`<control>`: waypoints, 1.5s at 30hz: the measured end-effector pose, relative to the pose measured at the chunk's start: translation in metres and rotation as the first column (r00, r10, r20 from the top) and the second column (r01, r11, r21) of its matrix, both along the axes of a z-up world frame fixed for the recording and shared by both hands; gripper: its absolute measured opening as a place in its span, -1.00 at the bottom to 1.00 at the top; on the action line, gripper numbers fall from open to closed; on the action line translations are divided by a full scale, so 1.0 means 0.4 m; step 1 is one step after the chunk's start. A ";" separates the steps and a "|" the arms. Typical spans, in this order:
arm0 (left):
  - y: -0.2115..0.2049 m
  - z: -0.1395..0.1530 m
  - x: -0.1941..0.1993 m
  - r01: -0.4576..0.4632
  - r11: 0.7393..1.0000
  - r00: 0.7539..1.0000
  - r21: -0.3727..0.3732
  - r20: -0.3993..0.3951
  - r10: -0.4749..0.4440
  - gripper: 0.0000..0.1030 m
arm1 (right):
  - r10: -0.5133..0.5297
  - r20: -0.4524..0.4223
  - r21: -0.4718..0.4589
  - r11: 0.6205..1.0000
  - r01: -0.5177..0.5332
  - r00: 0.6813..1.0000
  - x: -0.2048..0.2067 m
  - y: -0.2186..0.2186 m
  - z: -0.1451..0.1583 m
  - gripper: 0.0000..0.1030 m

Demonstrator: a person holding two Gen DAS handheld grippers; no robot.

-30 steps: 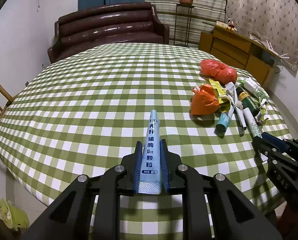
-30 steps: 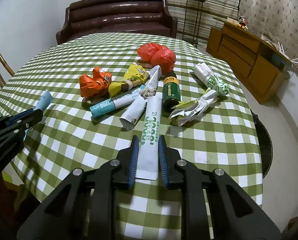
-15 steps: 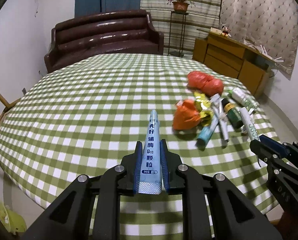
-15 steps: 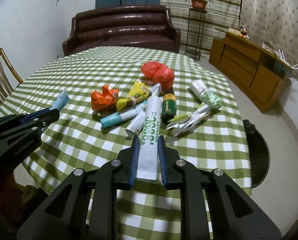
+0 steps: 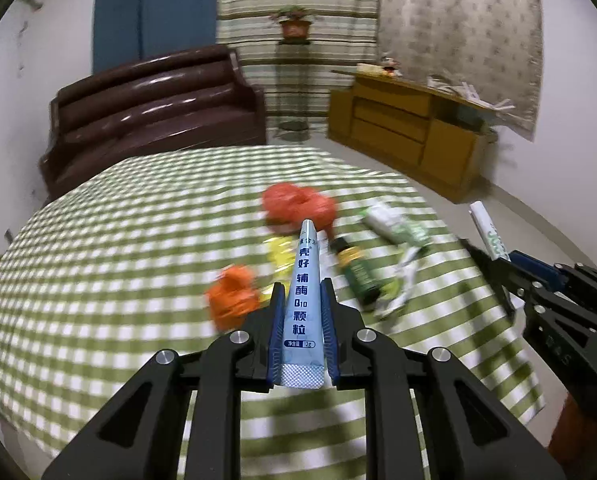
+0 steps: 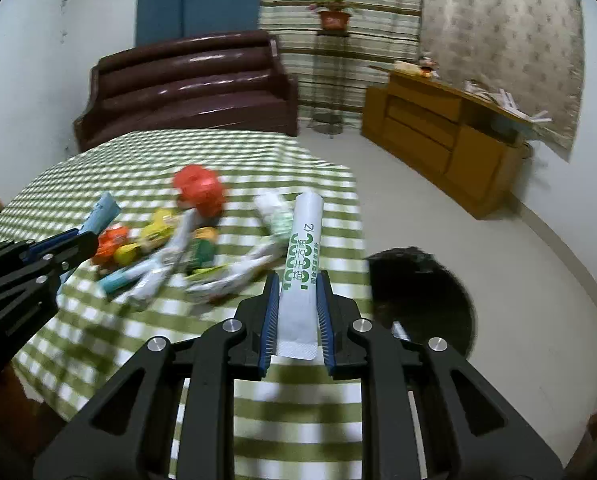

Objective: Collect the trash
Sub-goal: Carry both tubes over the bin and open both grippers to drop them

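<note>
A pale blue sachet (image 5: 301, 312) printed with dark Chinese characters is pinched lengthwise between the fingers of the left hand-held gripper (image 5: 302, 300), pointing forward above the desk (image 5: 98, 264). A white sachet (image 6: 301, 276) with green lettering is clamped the same way in the right hand-held gripper (image 6: 296, 284). More trash lies clustered on the green-checked desk: a red crumpled bag (image 5: 298, 206), an orange crumpled bag (image 5: 232, 296), a yellow wrapper (image 5: 280, 254), a dark green bottle (image 5: 356, 274) lying on its side, and white-and-green wrappers (image 5: 396, 228). A black bin (image 6: 422, 296) stands on the floor just beside the desk edge.
</note>
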State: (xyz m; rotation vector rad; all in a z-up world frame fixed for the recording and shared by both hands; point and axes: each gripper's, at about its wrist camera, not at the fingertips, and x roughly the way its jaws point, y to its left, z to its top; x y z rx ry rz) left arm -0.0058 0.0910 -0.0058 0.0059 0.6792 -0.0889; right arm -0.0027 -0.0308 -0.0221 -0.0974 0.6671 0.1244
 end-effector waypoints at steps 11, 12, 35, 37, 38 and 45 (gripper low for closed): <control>-0.240 0.018 0.076 0.158 0.987 0.987 -0.008 0.023 -0.158 -0.63 | -0.116 0.013 0.008 0.993 0.116 0.993 0.043 -0.172 -0.012 -0.63; -0.256 0.016 0.081 0.166 0.986 0.986 -0.005 0.021 -0.166 -0.63 | -0.124 0.012 0.010 0.992 0.124 0.992 0.046 -0.189 -0.014 -0.63; -0.479 -0.050 0.211 0.234 0.972 0.971 0.033 -0.067 -0.231 -0.63 | -0.205 -0.043 0.064 0.976 0.207 0.978 0.122 -0.351 -0.081 -0.63; -0.483 -0.054 0.221 0.235 0.971 0.970 0.036 -0.072 -0.232 -0.63 | -0.205 -0.048 0.065 0.976 0.208 0.978 0.131 -0.354 -0.085 -0.63; -0.487 -0.056 0.226 0.235 0.971 0.970 0.037 -0.074 -0.232 -0.63 | -0.206 -0.050 0.066 0.976 0.209 0.977 0.134 -0.356 -0.089 -0.63; -0.510 -0.069 0.254 0.235 0.971 0.969 0.044 -0.092 -0.230 -0.63 | -0.214 -0.065 0.075 0.973 0.218 0.975 0.153 -0.380 -0.106 -0.62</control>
